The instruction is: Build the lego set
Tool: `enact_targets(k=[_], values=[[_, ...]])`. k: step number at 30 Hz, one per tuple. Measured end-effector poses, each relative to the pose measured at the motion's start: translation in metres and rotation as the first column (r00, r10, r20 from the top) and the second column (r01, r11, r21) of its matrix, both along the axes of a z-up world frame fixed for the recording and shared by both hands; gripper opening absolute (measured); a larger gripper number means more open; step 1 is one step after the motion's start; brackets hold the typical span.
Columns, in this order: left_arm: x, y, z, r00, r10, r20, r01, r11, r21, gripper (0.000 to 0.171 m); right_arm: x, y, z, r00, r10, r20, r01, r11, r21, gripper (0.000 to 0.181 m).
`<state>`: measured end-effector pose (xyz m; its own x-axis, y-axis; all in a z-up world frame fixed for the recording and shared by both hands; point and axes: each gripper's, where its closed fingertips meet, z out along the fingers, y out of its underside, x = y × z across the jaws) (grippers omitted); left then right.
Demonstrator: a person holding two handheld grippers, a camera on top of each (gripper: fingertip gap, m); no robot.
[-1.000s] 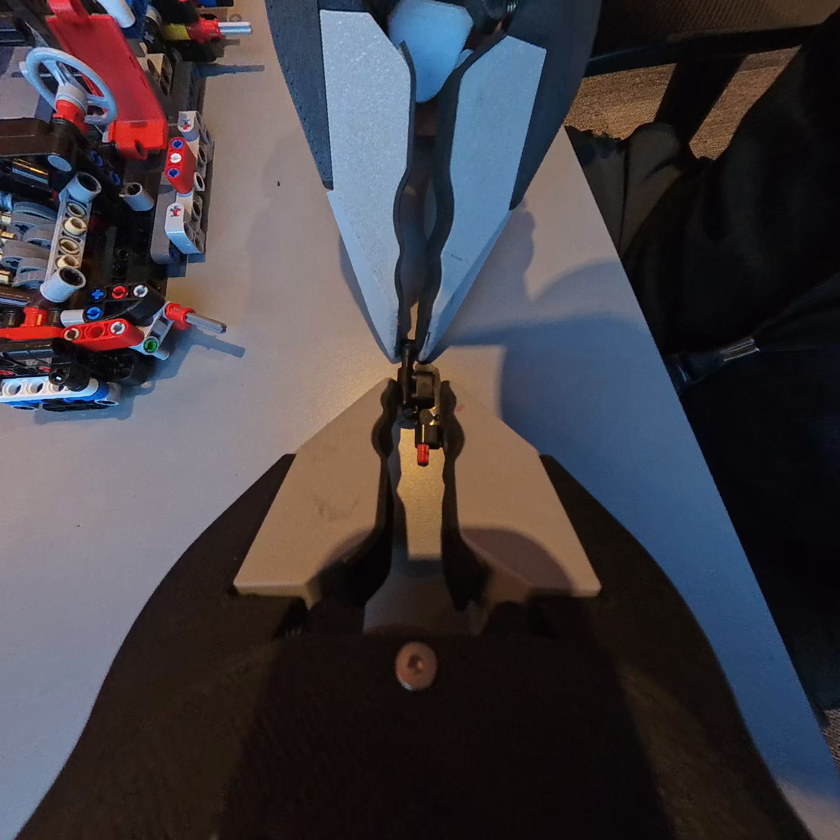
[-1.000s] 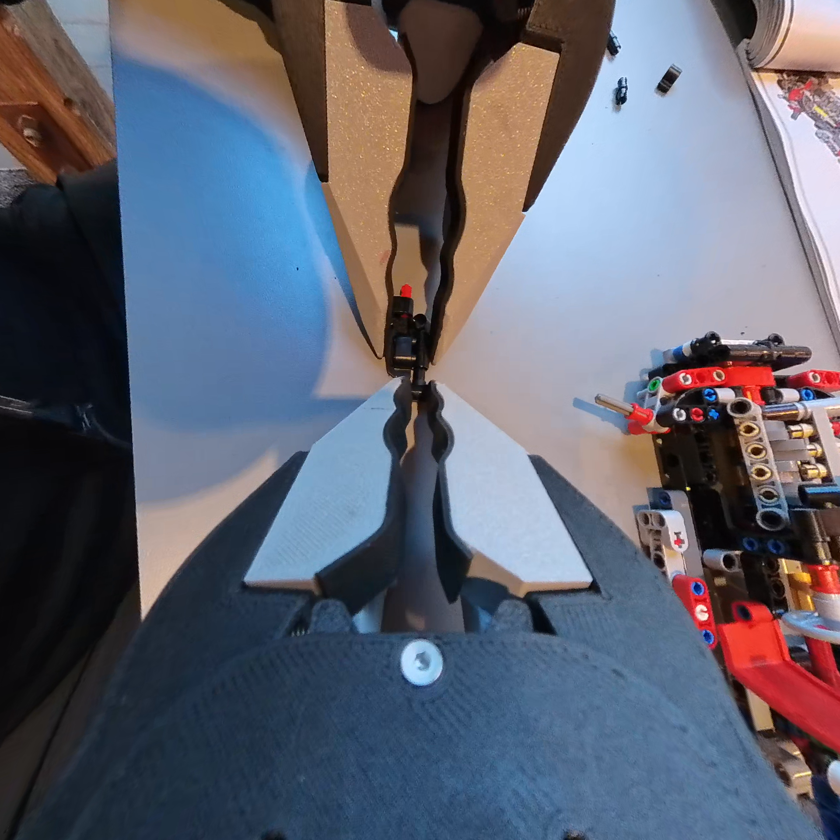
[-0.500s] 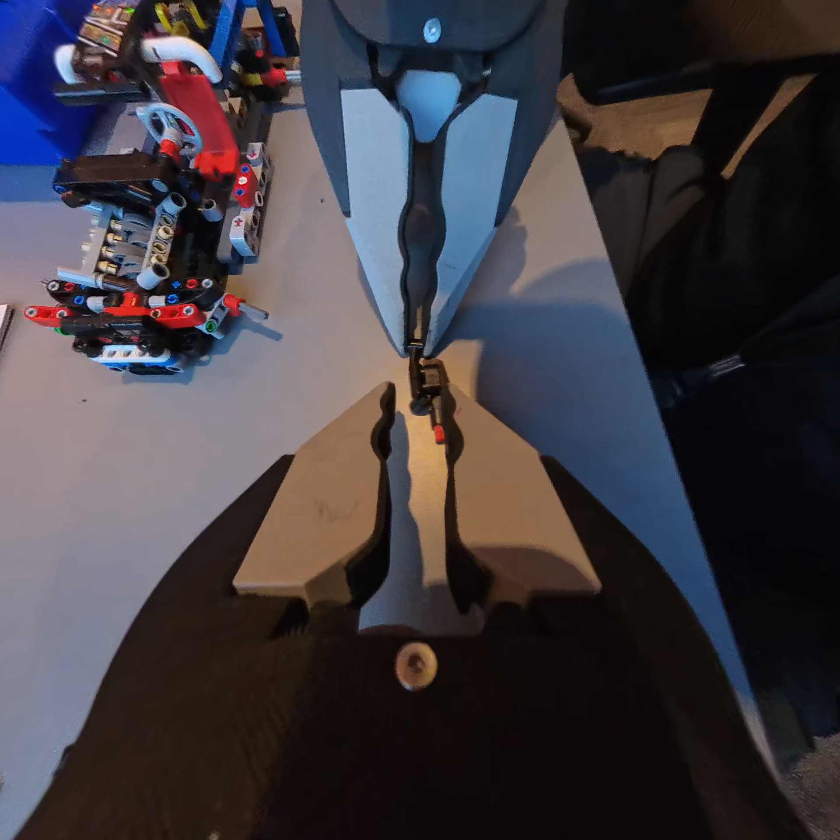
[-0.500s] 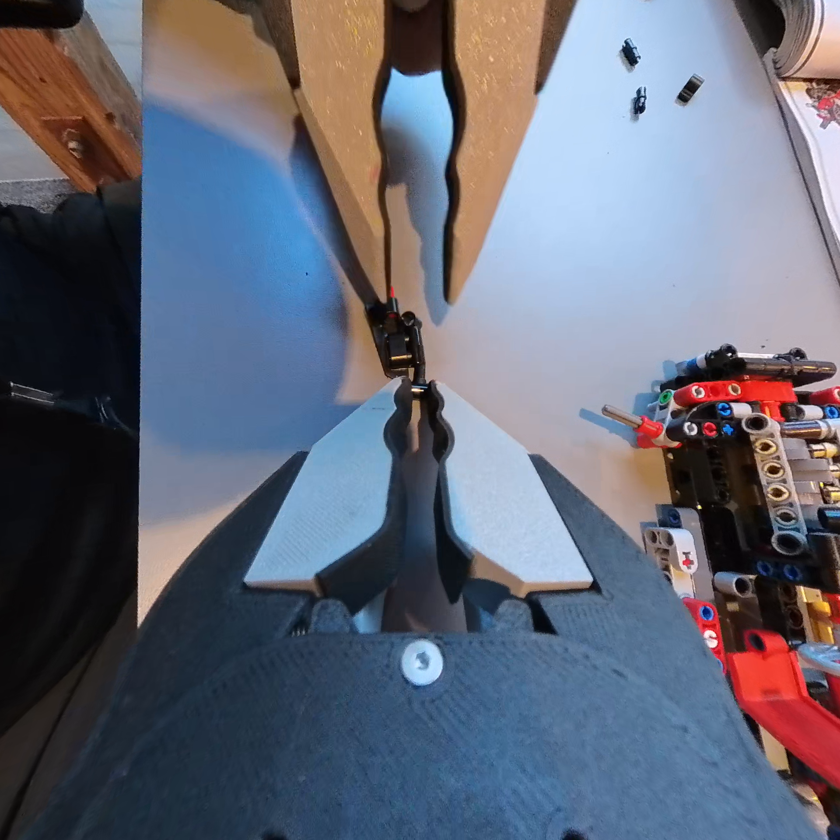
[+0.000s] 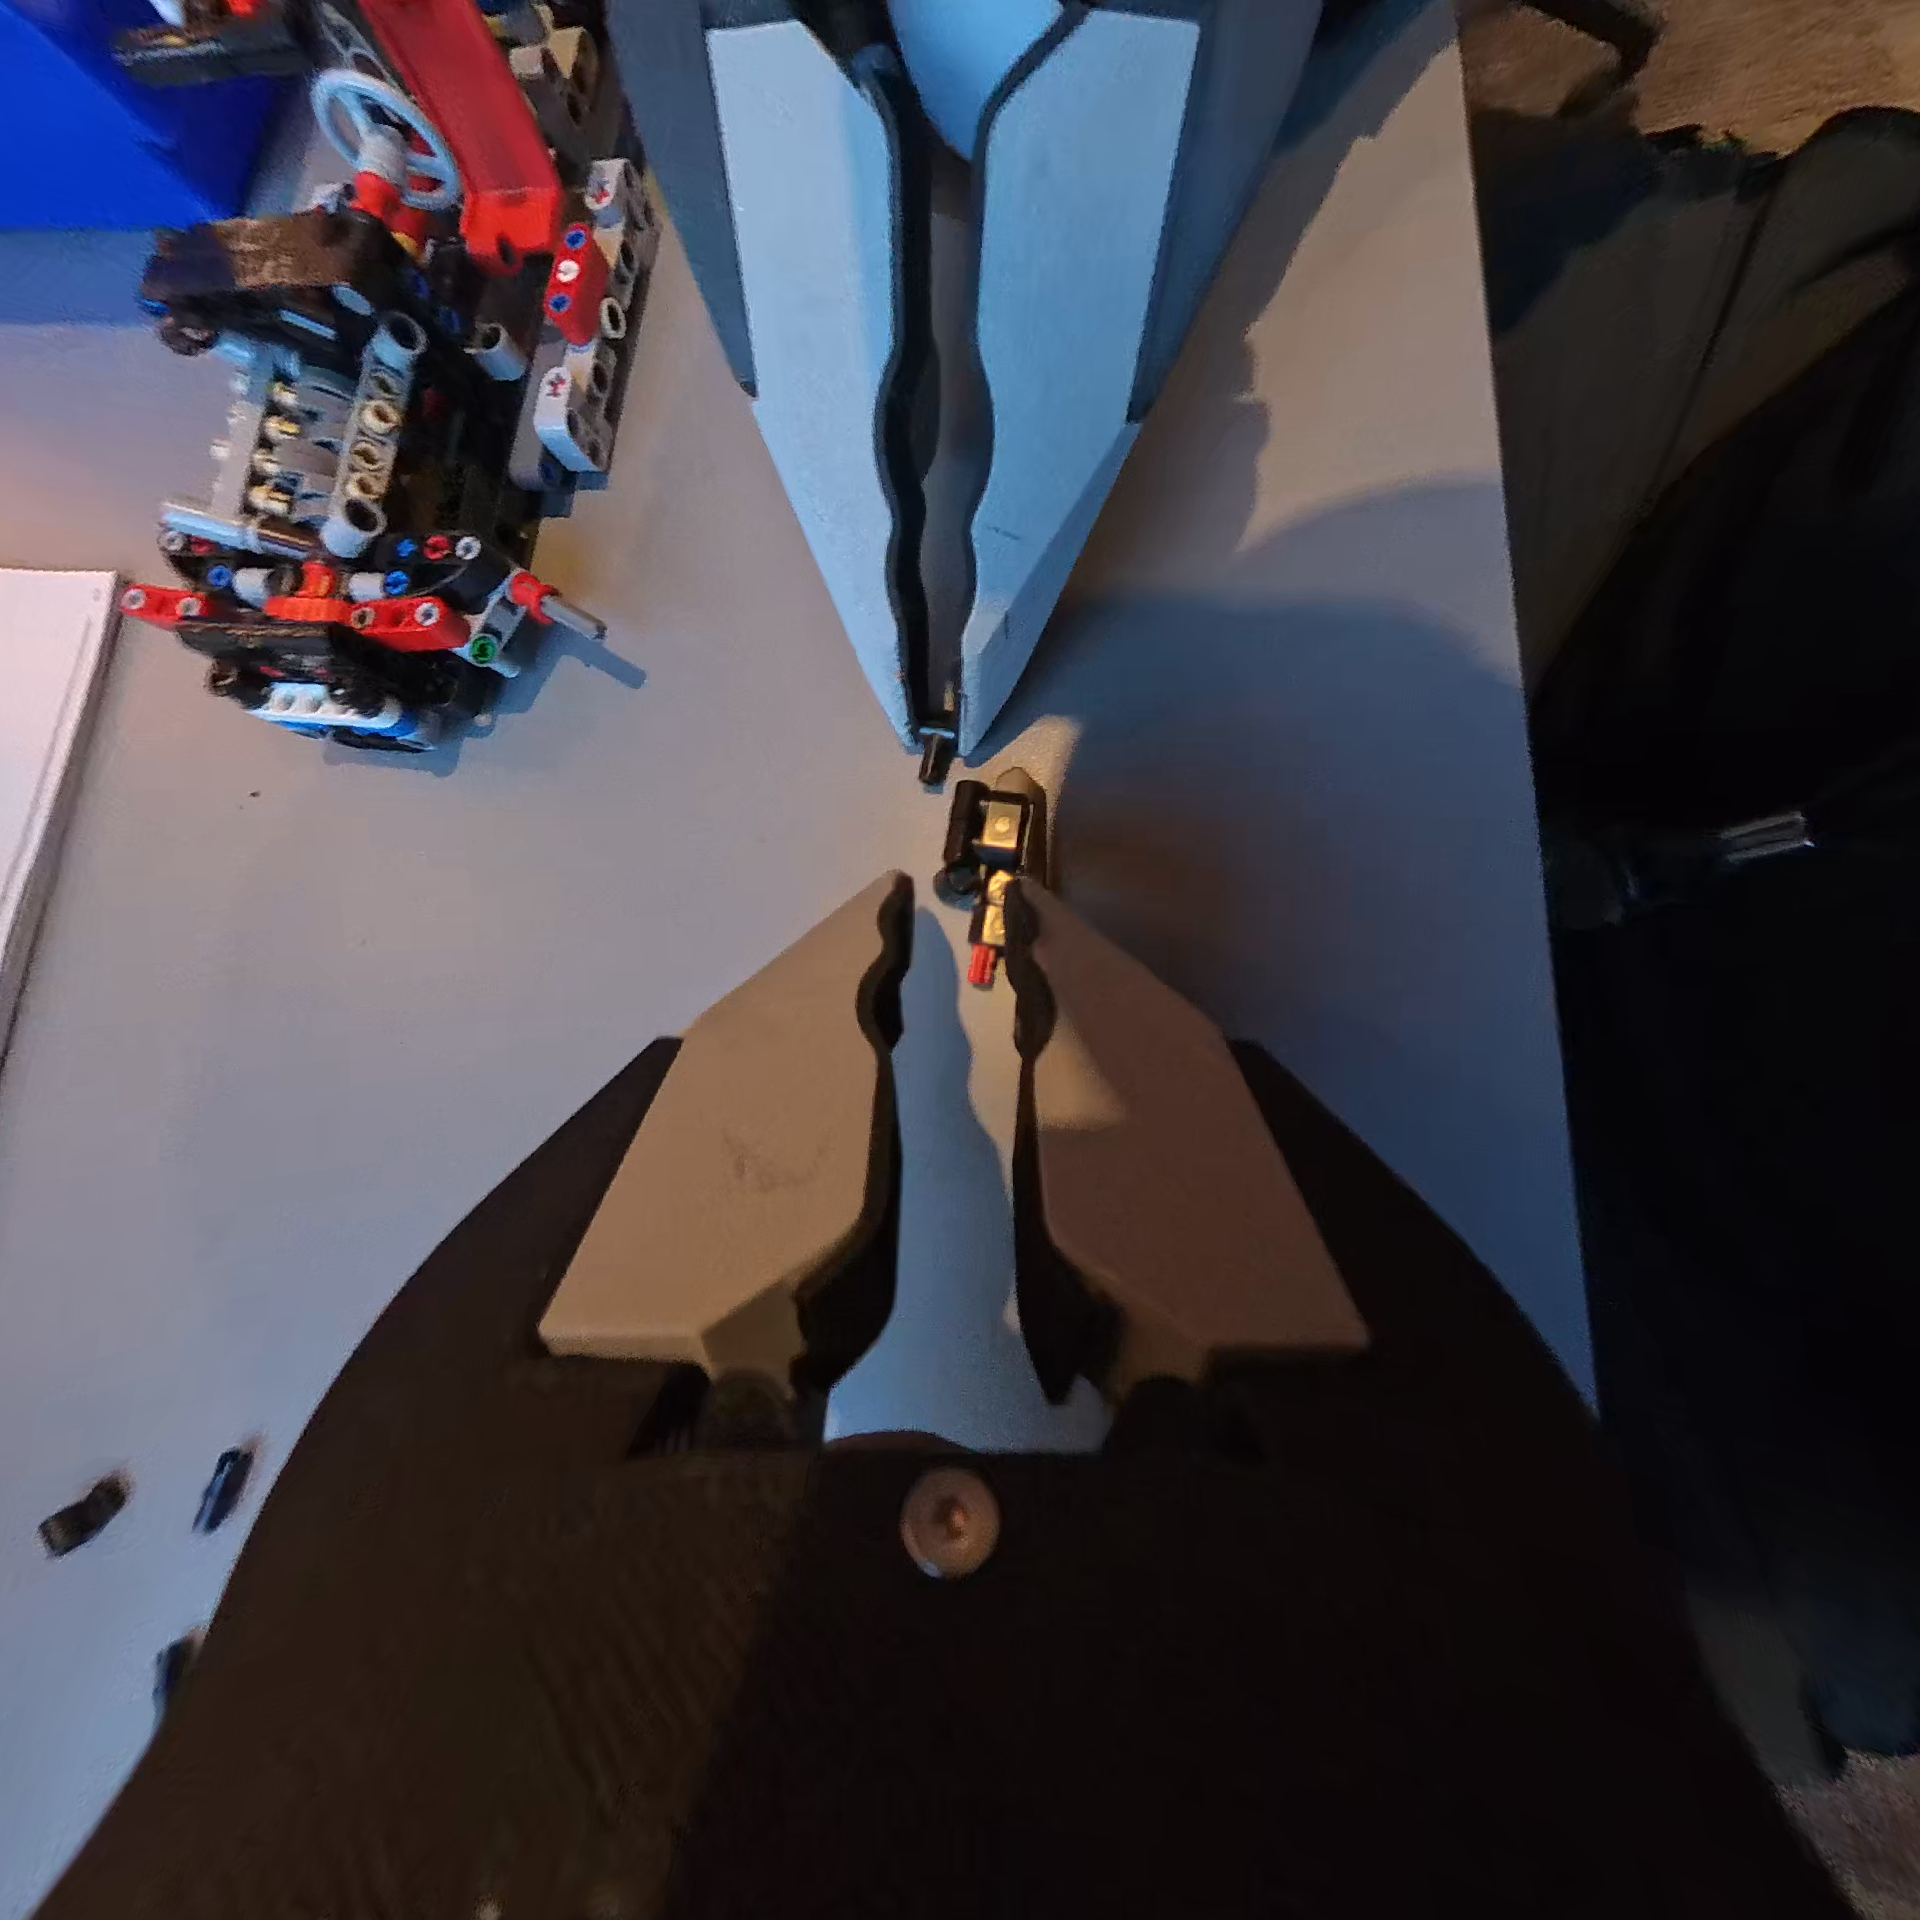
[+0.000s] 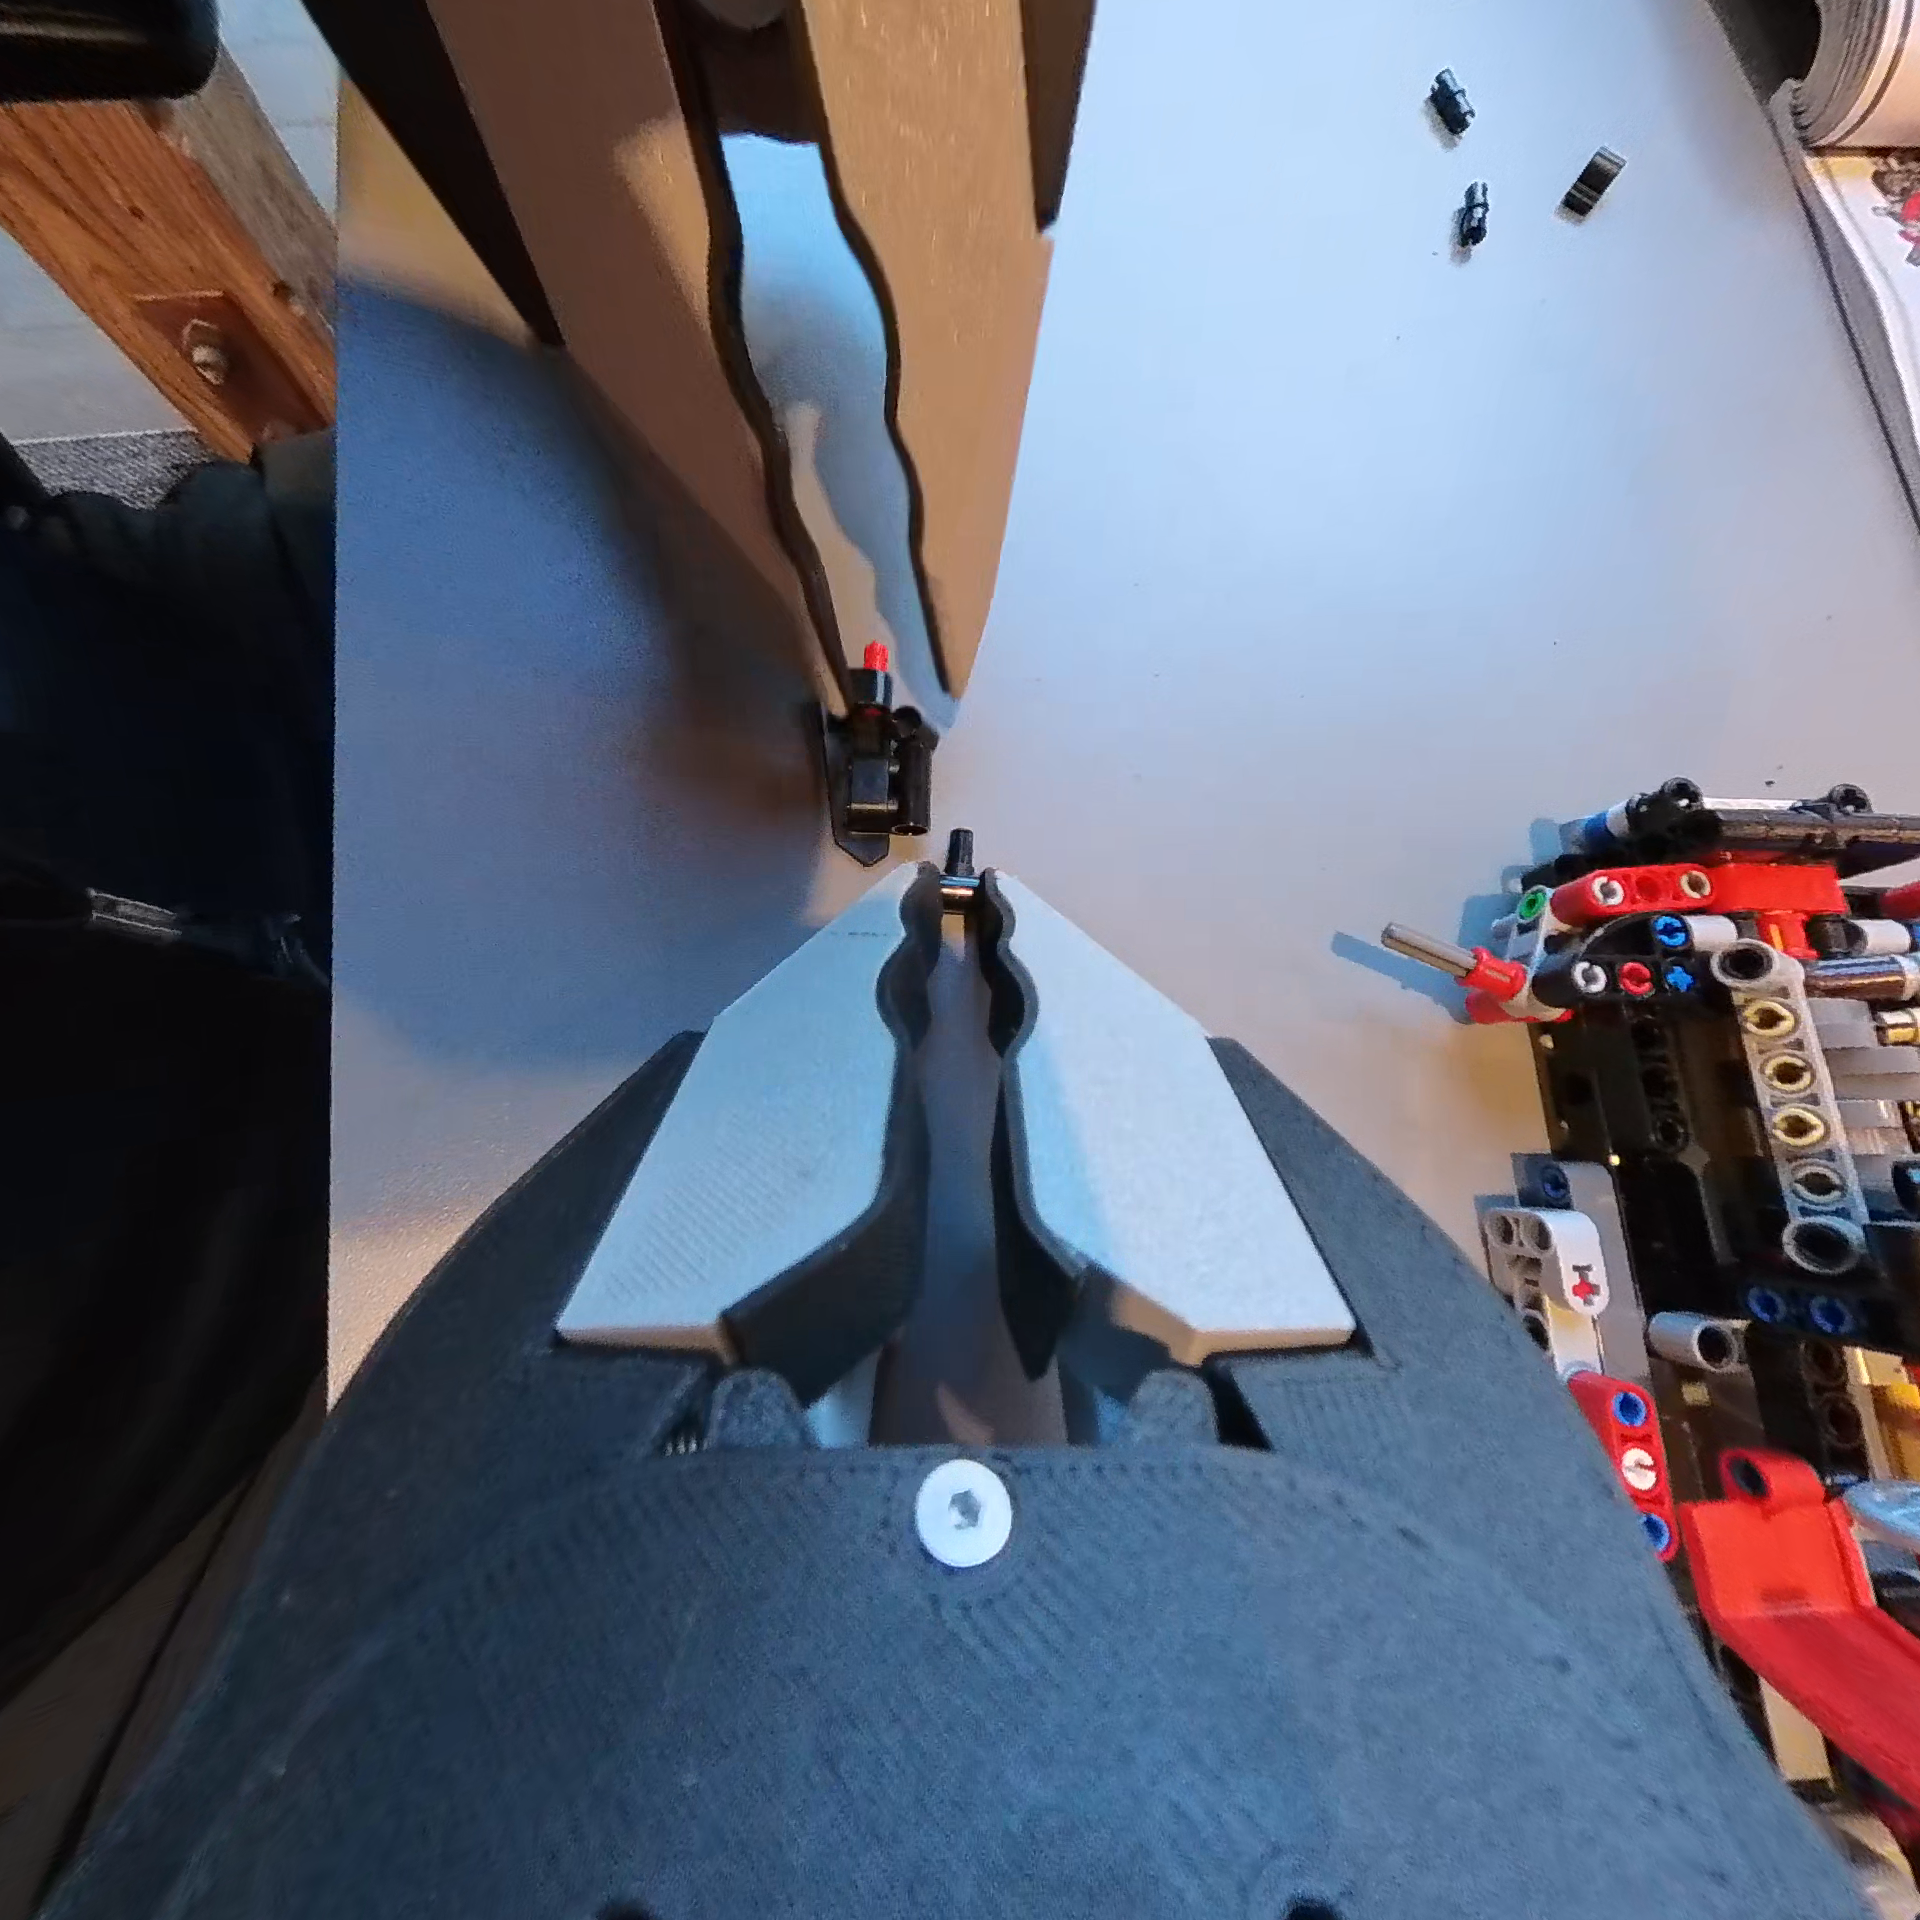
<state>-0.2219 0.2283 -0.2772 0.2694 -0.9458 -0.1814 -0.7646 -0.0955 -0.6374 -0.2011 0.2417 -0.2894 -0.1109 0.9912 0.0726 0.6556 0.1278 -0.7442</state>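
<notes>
A small black connector piece with a red axle end (image 5: 987, 857) lies on the grey table (image 5: 416, 1039) against one finger of my left gripper (image 5: 961, 899), which is open and empty. My right gripper (image 6: 958, 881) is shut on a short black pin (image 6: 961, 868); the pin's free end points at the connector (image 6: 881, 764) with a small gap between them. In the left wrist view the right gripper (image 5: 940, 727) comes in from the top with the pin (image 5: 935, 758) at its tip. The left gripper (image 6: 894, 691) shows open at the top of the right wrist view.
The half-built red, black and grey Lego model (image 5: 395, 468) (image 6: 1745, 1091) stands to one side. Loose black parts (image 6: 1472, 213) (image 5: 83, 1527) lie on the table. An instruction booklet (image 6: 1870, 208) and a blue bin (image 5: 83, 135) sit beyond. The table edge (image 5: 1507, 623) and a person's dark clothing (image 5: 1766, 935) are close. My left and right fingertips are right by each other.
My left gripper opened and let go of the black connector. The pin in my right gripper came out of the connector, and the two grippers drew slightly apart.
</notes>
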Motion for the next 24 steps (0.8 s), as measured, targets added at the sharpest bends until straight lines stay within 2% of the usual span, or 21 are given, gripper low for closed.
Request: enact_targets(k=[5,9,10,24], values=[[-0.001,-0.011,0.013,0.999,-0.005,0.035,0.005,1.000,0.002,0.016,0.005,0.000,0.000,1.000,-0.023,0.001,0.023,1.000,0.002,0.004],[-0.003,-0.005,-0.010,0.999,0.001,-0.040,-0.002,0.999,-0.039,0.018,0.006,-0.002,0.000,1.000,-0.021,0.001,0.021,1.000,-0.005,0.004],[-0.001,-0.006,-0.010,1.000,-0.013,-0.028,0.012,0.999,-0.042,0.013,0.007,-0.003,0.000,1.000,-0.020,0.002,0.020,1.000,-0.010,0.004],[0.006,-0.007,-0.011,0.996,-0.075,-0.057,0.072,0.996,-0.053,0.011,0.008,-0.008,0.003,0.999,-0.033,-0.012,0.032,0.999,-0.037,0.004]])
